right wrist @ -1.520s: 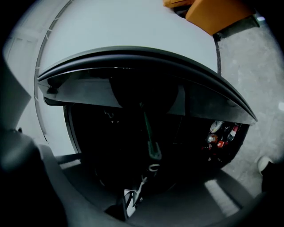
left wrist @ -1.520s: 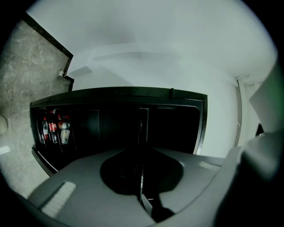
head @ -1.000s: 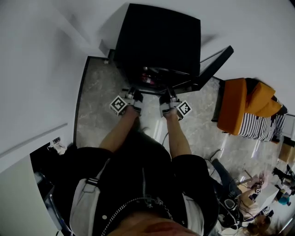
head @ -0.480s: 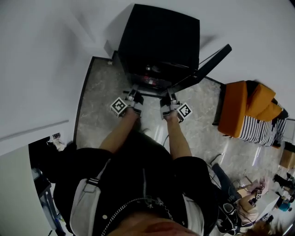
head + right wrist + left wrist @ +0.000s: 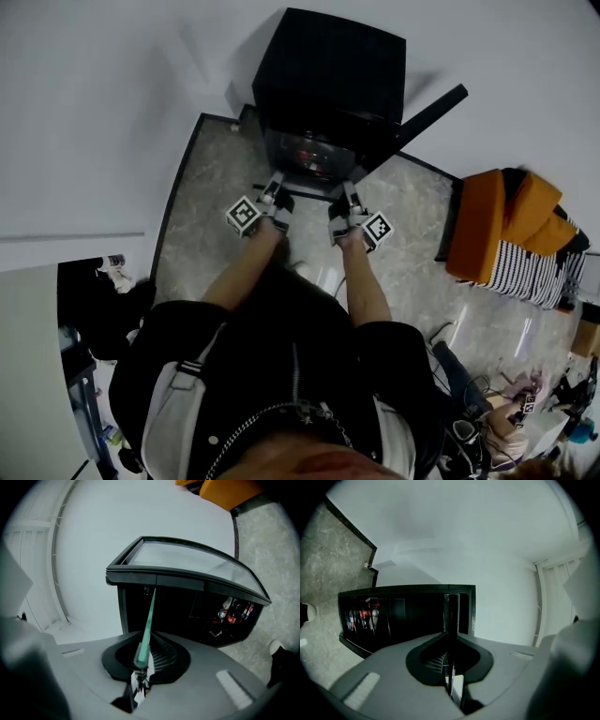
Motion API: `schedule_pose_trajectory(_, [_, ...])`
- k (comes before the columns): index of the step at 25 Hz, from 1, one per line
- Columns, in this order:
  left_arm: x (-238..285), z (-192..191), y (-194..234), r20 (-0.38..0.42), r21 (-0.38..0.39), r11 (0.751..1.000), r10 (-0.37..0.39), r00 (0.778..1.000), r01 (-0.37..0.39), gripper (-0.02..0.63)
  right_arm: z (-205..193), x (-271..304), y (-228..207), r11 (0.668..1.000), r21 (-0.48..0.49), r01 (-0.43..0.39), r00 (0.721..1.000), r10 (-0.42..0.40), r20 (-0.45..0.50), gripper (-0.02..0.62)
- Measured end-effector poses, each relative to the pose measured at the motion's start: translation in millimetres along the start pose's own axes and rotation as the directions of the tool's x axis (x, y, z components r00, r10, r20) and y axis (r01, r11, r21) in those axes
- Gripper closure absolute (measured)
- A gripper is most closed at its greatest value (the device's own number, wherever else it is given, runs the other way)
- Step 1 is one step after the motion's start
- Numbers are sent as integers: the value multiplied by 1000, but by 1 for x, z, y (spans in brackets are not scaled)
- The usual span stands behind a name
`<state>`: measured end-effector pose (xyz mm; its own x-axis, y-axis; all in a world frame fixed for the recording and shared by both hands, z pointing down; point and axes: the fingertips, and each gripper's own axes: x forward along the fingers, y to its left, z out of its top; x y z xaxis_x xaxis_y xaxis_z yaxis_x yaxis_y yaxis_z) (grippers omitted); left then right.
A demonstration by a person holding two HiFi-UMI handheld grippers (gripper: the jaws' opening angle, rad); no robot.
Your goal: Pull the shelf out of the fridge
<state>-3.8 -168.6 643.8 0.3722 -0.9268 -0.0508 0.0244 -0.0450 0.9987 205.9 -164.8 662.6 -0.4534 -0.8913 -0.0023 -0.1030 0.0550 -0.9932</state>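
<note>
Glass shelf (image 5: 149, 615) is sitting edge-on in both tools: the left gripper (image 5: 275, 190) and the right gripper (image 5: 348, 199) are each clamping almost fully closed on its thin front edge, side by side, with the pane reaching from the jaws back to the mouth of the black fridge (image 5: 328, 66). Fridge door (image 5: 428, 106) is standing wide open on the right gripper's side, and bottles (image 5: 233, 611) with red labels are showing inside the dark cabinet. Grey stone floor (image 5: 202, 211) is lying under the grippers, with an orange seat (image 5: 483, 220) well apart to the right.
</note>
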Motion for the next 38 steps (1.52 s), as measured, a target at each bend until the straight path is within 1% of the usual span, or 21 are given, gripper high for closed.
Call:
schedule_pose_trajectory(4, [-24,-13,-14,9,22,1000,-9,1000,8,584,-7,-24,14,1000,-7,-18,1000,18,-10,571])
schedule_pose_trajectory(8, [-47,-19,-16,10,58,998,-8,1000,7,584,-16,-44,22,999,-9,-41,999,41,-24,569])
schedule_pose_trajectory(12, [-58,-25,-30,5,55,998,-27,1000,26,584,-23,-54,29,998,-13,-61,998,61,-31,569])
schedule_pose_trajectory(15, [-60,-23,-29,-5,68,997,-25,1000,26,584,-24,-55,31,997,-30,-67,997,66,-31,569])
schedule_pose_trajectory(18, [-61,-24,-38,-16,53,998,-41,999,42,584,-27,-57,35,996,-33,-83,996,83,-24,568])
schedule_pose_trajectory(20, [-68,-25,-42,-28,59,997,-43,999,45,584,-34,-65,39,995,-33,-95,995,95,-17,566])
schedule_pose_trajectory(26, [-107,-16,-49,-46,73,995,-59,997,62,584,-69,-89,51,993,-47,-112,994,112,11,568])
schedule_pose_trajectory(30, [-139,-9,-54,-52,54,995,-79,996,82,584,-99,-104,57,992,-50,-112,993,114,22,568])
schedule_pose_trajectory(32, [-158,-6,-50,-51,50,996,-73,996,75,583,-115,-114,59,993,-50,-108,994,109,20,568])
schedule_pose_trajectory(34, [-174,-2,-43,-54,66,995,-67,996,70,583,-127,-124,59,993,-60,-102,994,103,22,566])
schedule_pose_trajectory(38, [-194,-6,-51,-57,32,996,-80,995,82,583,-142,-141,61,992,-72,-103,994,105,29,568])
